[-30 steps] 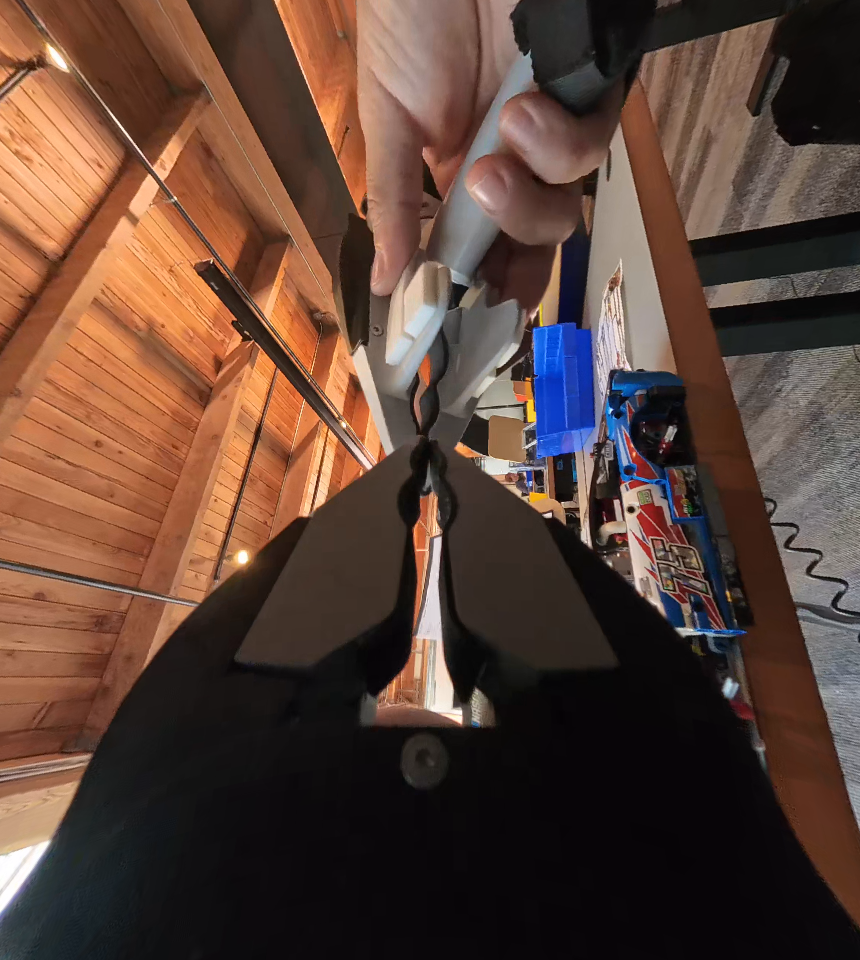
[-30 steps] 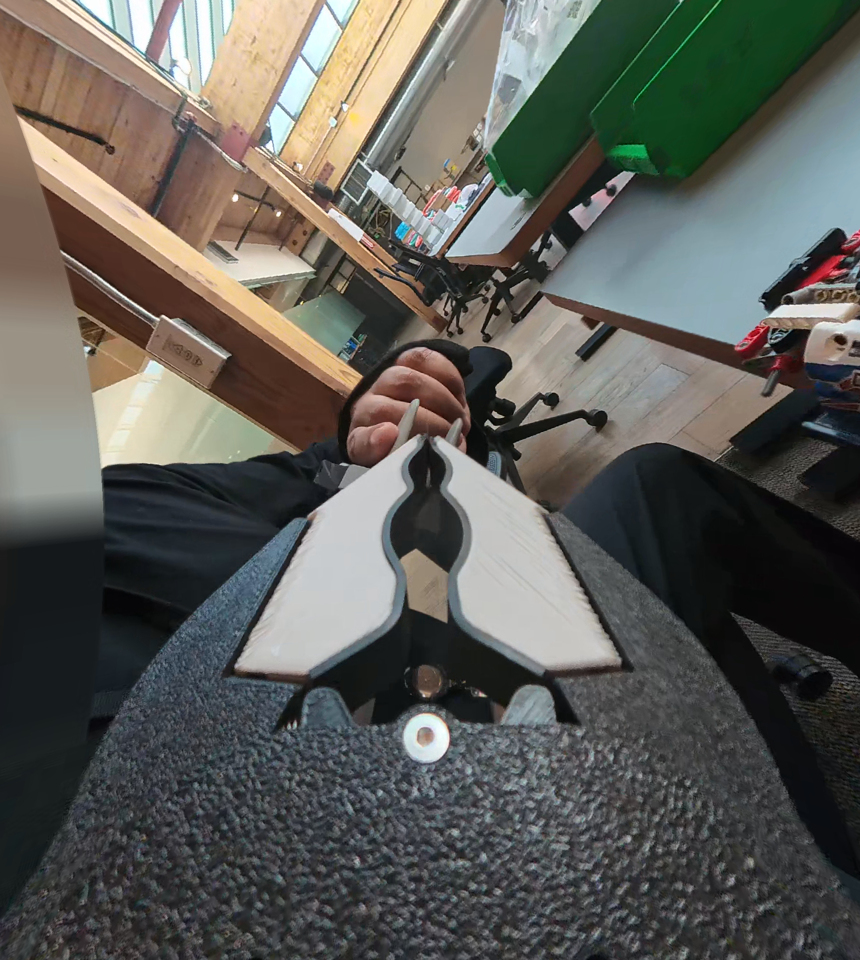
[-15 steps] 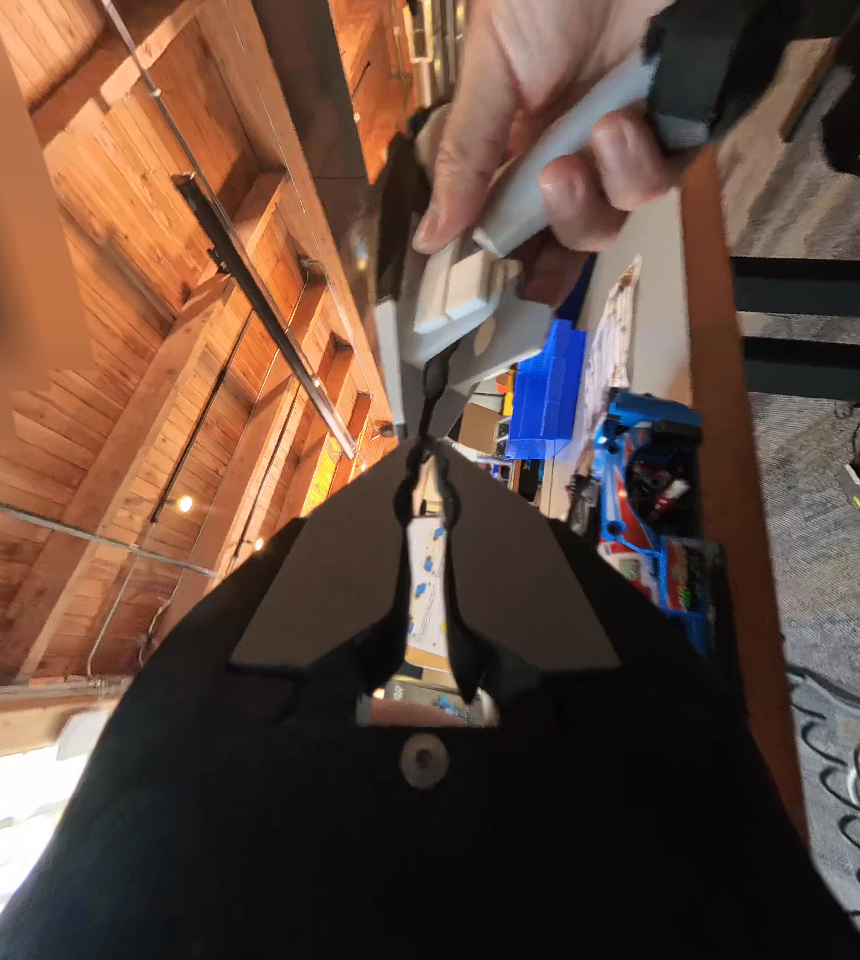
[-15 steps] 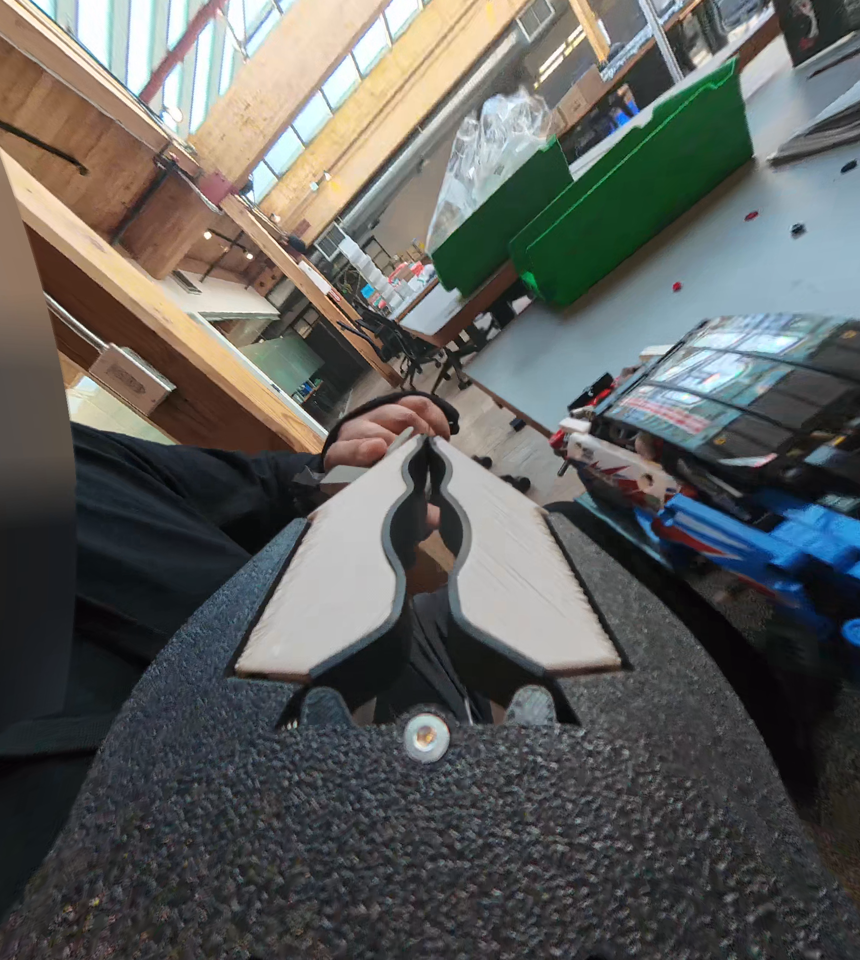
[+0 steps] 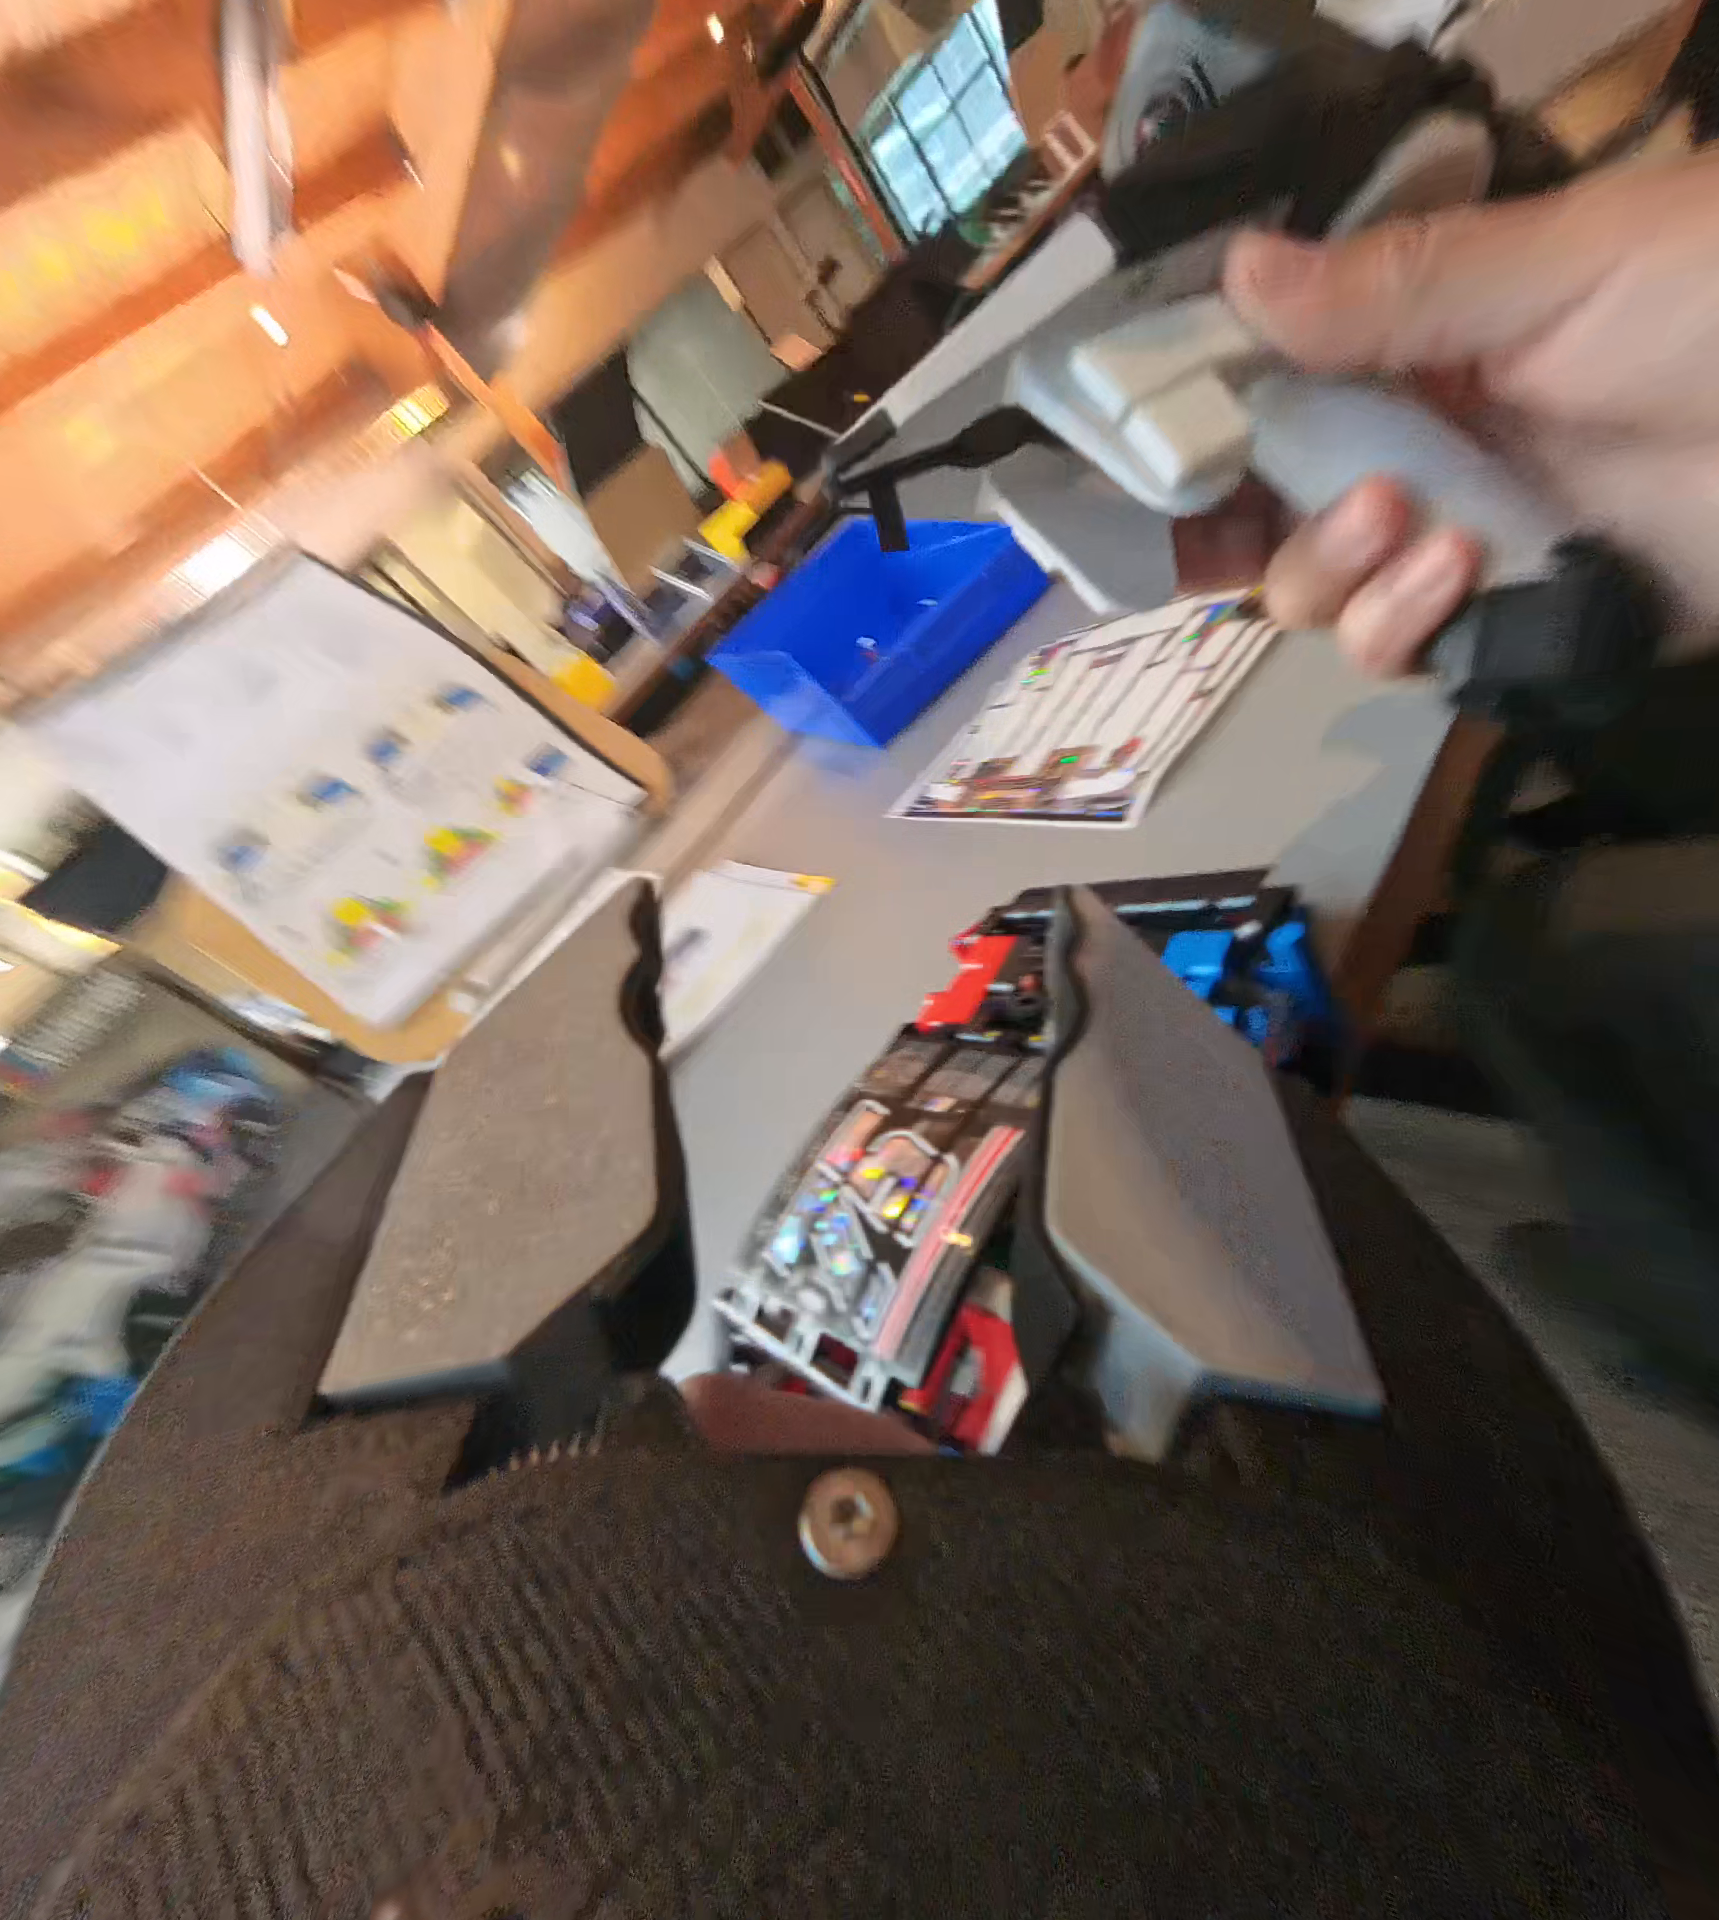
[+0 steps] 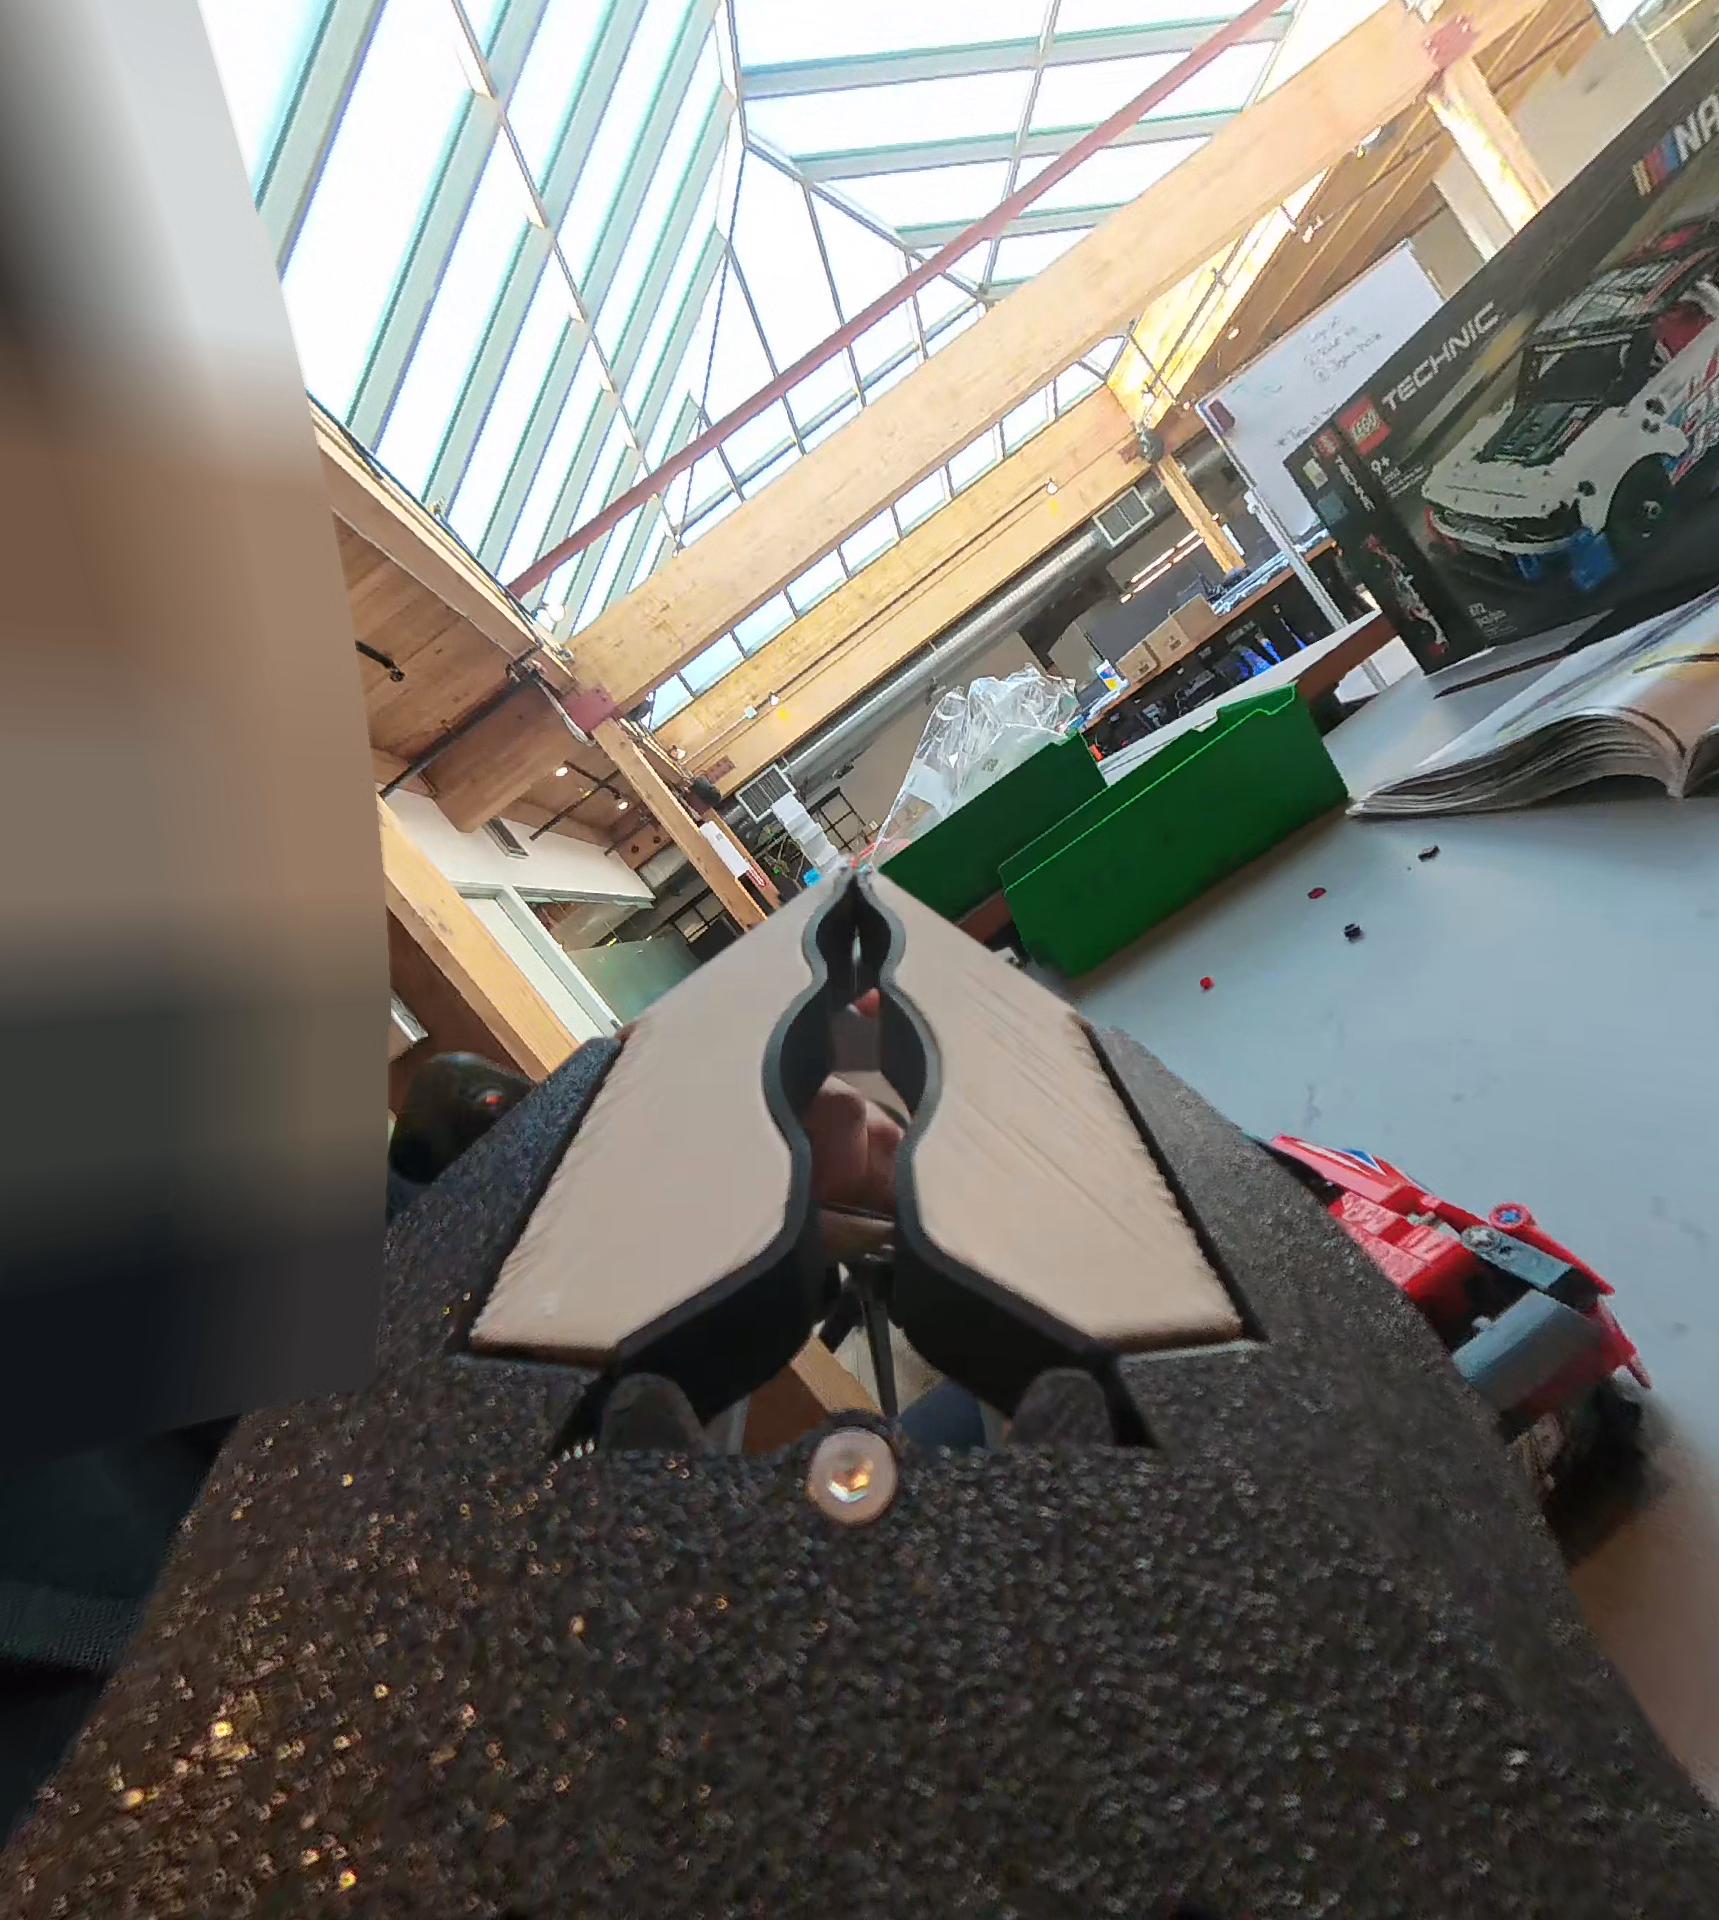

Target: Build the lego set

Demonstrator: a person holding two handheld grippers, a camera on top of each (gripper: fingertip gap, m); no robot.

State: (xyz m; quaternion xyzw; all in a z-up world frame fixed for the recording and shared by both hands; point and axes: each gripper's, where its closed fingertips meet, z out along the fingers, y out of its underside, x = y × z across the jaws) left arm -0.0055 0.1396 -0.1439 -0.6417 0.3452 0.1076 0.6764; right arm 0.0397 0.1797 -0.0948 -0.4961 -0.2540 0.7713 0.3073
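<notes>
Left gripper point(image 5: 850, 914): held wide apart, with nothing gripped; the grey table and part of the lego car are seen through the gap between its fingers.
Right gripper point(image 6: 855, 883): closed so that the tips meet, with nothing seen between them; it is pointed up and away from the table. In the left wrist view it point(image 5: 839, 483) is seen farther off, above the blue bin, held by a hand point(image 5: 1520, 353).
Lego car point(image 5: 896, 1195): set at the near edge of the table point(image 5: 834, 1039), directly under and between the left gripper's fingers; a dark decorated roof panel, red parts and blue parts at the far end are shown. Contact with the fingers cannot be told because of blur. In the right wrist view its red end point(image 6: 1437, 1247) is seen at the table's near edge, right of the gripper.
Blue bin point(image 5: 876, 634): placed toward the far side of the table.
Sticker sheet point(image 5: 1083, 717): laid flat just beside the blue bin, toward the right edge.
Instruction book point(image 6: 1603, 717): laid open at the far side, in front of the set's box point(image 6: 1561, 416).
Green bins point(image 6: 1167, 831): stood together along the far left edge.
Loose small pieces point(image 6: 1354, 925): scattered on the bare table between the green bins and the book.
</notes>
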